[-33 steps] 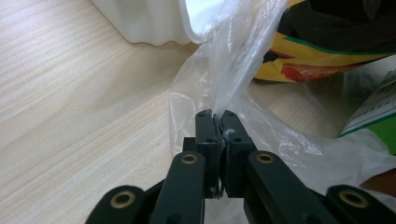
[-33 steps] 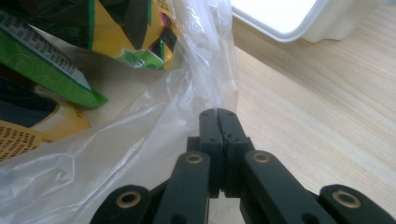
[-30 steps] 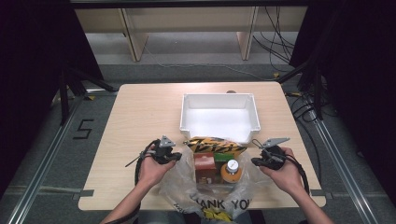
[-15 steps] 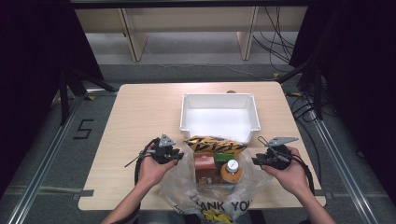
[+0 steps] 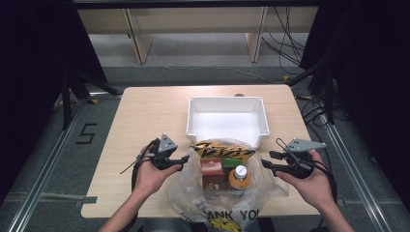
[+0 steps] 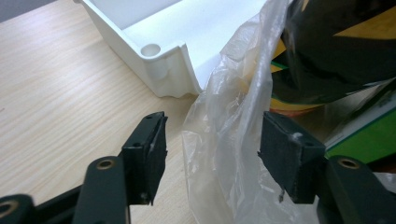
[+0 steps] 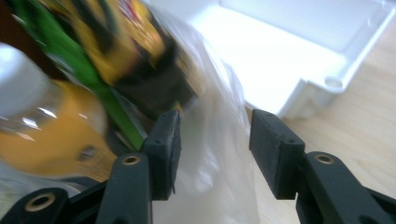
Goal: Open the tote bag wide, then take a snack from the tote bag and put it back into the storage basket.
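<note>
**A thin bag that needs a grip on its rim**

The clear thin plastic bag (image 5: 220, 193) with dark printed letters lies at the near edge of the light wooden table (image 5: 145, 116), just in front of the white rectangular plastic tray (image 5: 227, 121). Inside it stand a yellow-and-black snack packet (image 5: 223, 151), a red-brown box (image 5: 212, 171) and an orange bottle with a white cap (image 5: 239, 178).

The left tool (image 5: 181, 161) is at the left side of the bag and the right tool (image 5: 267, 164) at the right side. The jaws of both have just been opening. In the left gripper view a fold of the film (image 6: 233, 140) hangs loose between the jaws, which stand apart. In the right gripper view the film (image 7: 215, 154) also passes between the parted jaws, without being pressed.

The film is probably very light, soft and slippery, and it will collapse where nothing holds it. The goods inside give the weight, the bottle most likely the largest part. I think the best place to hold is the bunched rim on each side, pinched in several layers so that it does not slide out or tear.
</note>
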{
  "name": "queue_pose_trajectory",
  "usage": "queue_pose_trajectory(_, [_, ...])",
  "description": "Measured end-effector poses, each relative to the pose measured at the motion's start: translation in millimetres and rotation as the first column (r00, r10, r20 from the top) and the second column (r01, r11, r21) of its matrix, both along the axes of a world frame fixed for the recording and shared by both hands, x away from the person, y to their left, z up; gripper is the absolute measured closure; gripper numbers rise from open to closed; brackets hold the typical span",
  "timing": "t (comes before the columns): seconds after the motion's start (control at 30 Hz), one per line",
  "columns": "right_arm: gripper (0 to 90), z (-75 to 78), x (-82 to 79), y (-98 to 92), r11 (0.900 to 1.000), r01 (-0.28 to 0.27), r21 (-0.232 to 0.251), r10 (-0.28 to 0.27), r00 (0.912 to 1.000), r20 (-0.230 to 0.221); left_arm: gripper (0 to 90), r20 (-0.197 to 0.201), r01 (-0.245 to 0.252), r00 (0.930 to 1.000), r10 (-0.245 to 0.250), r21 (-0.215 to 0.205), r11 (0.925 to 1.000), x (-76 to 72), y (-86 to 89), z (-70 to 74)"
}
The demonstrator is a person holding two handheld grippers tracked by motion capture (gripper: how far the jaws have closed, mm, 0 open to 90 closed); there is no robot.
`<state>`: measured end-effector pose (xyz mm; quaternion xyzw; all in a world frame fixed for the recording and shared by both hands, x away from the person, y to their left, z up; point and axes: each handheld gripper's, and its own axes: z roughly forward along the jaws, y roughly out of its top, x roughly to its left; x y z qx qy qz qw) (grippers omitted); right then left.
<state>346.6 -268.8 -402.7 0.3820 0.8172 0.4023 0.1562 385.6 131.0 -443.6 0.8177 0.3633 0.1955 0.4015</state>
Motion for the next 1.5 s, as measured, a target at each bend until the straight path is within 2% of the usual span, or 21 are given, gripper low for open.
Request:
queue_pose_trajectory(0.07, [51.8, 7.3, -2.7, 1.1, 1.000, -0.019, 0.009, 0.019, 0.9989, 0.043, 38.6, 0.016, -0.001, 0.9999, 0.001, 0.003, 1.0000, -2.7, 2.1, 4.9])
queue_pose_trajectory(0.27, [50.3, 25.3, -10.6, 7.8, 0.997, -0.080, 0.025, 0.077, 0.9926, 0.093, 36.6, 0.027, -0.003, 0.9996, 0.003, -0.009, 1.0000, -12.3, 9.4, 14.0])
queue_pose_trajectory(0.3, [50.0, 26.5, -13.1, 9.7, 0.997, -0.074, 0.038, 0.071, 0.9943, 0.080, 36.4, 0.027, -0.002, 0.9996, 0.002, -0.021, 0.9998, -14.1, 10.9, 14.2])
queue_pose_trajectory(0.33, [49.9, 26.9, -12.3, 9.6, 0.996, -0.083, 0.037, 0.078, 0.9911, 0.108, 36.2, 0.028, -0.005, 0.9996, 0.006, -0.029, 0.9996, -16.2, 12.5, 14.1])
queue_pose_trajectory(0.43, [49.3, 27.7, -14.5, 11.1, 0.994, -0.096, 0.048, 0.091, 0.9901, 0.107, 35.8, 0.022, -0.007, 0.9997, 0.008, -0.059, 0.9982, -23.4, 19.7, 13.0])
queue_pose_trajectory(0.47, [49.2, 27.7, -13.9, 9.6, 0.993, -0.118, 0.026, 0.115, 0.9867, 0.115, 35.8, 0.015, -0.009, 0.9998, 0.011, -0.068, 0.9976, -27.0, 22.8, 12.7])
queue_pose_trajectory(0.5, [49.1, 27.9, -15.4, 12.0, 0.992, -0.110, 0.062, 0.103, 0.9888, 0.108, 35.8, 0.019, -0.017, 0.9997, 0.019, -0.085, 0.9963, -29.4, 23.7, 12.0])
queue_pose_trajectory(0.6, [47.8, 29.2, -16.7, 12.4, 0.988, -0.136, 0.067, 0.127, 0.9838, 0.127, 35.8, 0.022, -0.022, 0.9995, 0.024, -0.094, 0.9954, -38.4, 29.9, 9.8])
queue_pose_trajectory(0.73, [45.7, 32.0, -19.6, 16.6, 0.986, -0.131, 0.104, 0.119, 0.9866, 0.112, 35.6, 0.012, -0.024, 0.9996, 0.026, -0.111, 0.9935, -46.4, 36.4, 2.0])
queue_pose_trajectory(0.8, [45.6, 32.8, -16.5, 17.1, 0.983, -0.155, 0.094, 0.140, 0.9798, 0.143, 35.6, -0.001, -0.036, 0.9993, 0.037, -0.126, 0.9914, -47.8, 36.9, -2.5])
queue_pose_trajectory(0.83, [45.4, 33.1, -17.3, 19.8, 0.982, -0.148, 0.114, 0.133, 0.9826, 0.129, 35.6, -0.012, -0.044, 0.9990, 0.043, -0.127, 0.9909, -48.3, 36.2, -4.2])
queue_pose_trajectory(0.93, [44.9, 35.8, -14.3, 21.7, 0.979, -0.180, 0.092, 0.166, 0.9762, 0.140, 35.5, -0.001, -0.033, 0.9994, 0.033, -0.121, 0.9921, -47.2, 35.0, -4.9])
queue_pose_trajectory(1.03, [44.3, 36.4, -13.2, 25.5, 0.975, -0.193, 0.111, 0.176, 0.9739, 0.143, 35.6, 0.005, -0.030, 0.9995, 0.031, -0.125, 0.9917, -47.3, 32.5, -4.4])
queue_pose_trajectory(1.07, [43.9, 37.2, -13.5, 26.9, 0.977, -0.177, 0.117, 0.160, 0.9770, 0.141, 35.6, 0.010, -0.027, 0.9995, 0.029, -0.125, 0.9918, -47.0, 31.9, -4.4])
queue_pose_trajectory(1.13, [43.8, 38.6, -10.2, 27.9, 0.974, -0.201, 0.103, 0.183, 0.9704, 0.157, 35.7, 0.009, -0.026, 0.9996, 0.028, -0.126, 0.9917, -47.0, 31.2, -4.7])
queue_pose_trajectory(1.2, [44.5, 39.7, -11.1, 32.0, 0.974, -0.185, 0.128, 0.169, 0.9770, 0.130, 35.7, 0.008, -0.019, 0.9998, 0.020, -0.117, 0.9930, -47.4, 31.2, -5.1])
queue_pose_trajectory(1.27, [44.7, 41.9, -7.9, 32.4, 0.973, -0.208, 0.097, 0.191, 0.9689, 0.157, 35.6, 0.002, -0.018, 0.9998, 0.018, -0.093, 0.9955, -48.6, 32.4, -5.4])
queue_pose_trajectory(1.3, [44.7, 42.3, -8.4, 34.0, 0.973, -0.202, 0.108, 0.186, 0.9717, 0.146, 35.6, 0.006, -0.025, 0.9996, 0.026, -0.115, 0.9931, -48.7, 31.3, -6.7])
queue_pose_trajectory(1.33, [44.7, 42.6, -5.9, 33.6, 0.971, -0.223, 0.085, 0.208, 0.9654, 0.157, 35.6, 0.002, -0.029, 0.9996, 0.030, -0.115, 0.9929, -49.1, 32.2, -7.3])
queue_pose_trajectory(1.47, [44.2, 43.0, -4.6, 40.4, 0.972, -0.212, 0.100, 0.198, 0.9707, 0.136, 35.5, -0.007, -0.025, 0.9997, 0.024, -0.095, 0.9952, -50.7, 35.5, -7.6])
queue_pose_trajectory(1.5, [44.1, 43.0, -2.1, 40.6, 0.970, -0.224, 0.093, 0.209, 0.9664, 0.150, 35.5, -0.007, -0.029, 0.9996, 0.029, -0.091, 0.9954, -51.5, 35.7, -7.3])
